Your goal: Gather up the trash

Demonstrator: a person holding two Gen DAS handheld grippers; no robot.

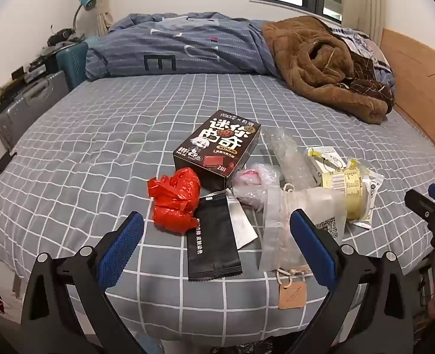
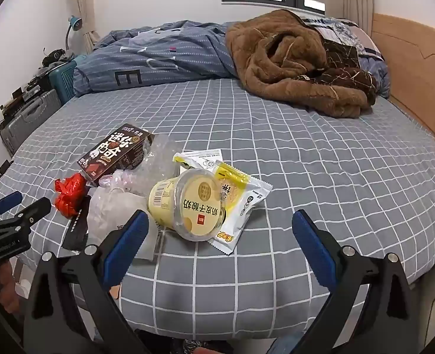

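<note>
Your left gripper (image 1: 216, 243) and right gripper (image 2: 220, 243) are both wide open and hold nothing, ready to grab. The trash sits bunched on the bed (image 1: 99, 135): black wrapper (image 1: 213, 240) at 12 o'clock from your left gripper, yellow cup (image 2: 188, 205) at 11 o'clock from your right.

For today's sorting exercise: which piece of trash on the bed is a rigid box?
The black snack box, lying flat with printed white lettering; the other pieces are soft bags, wrappers or a round cup.
</note>
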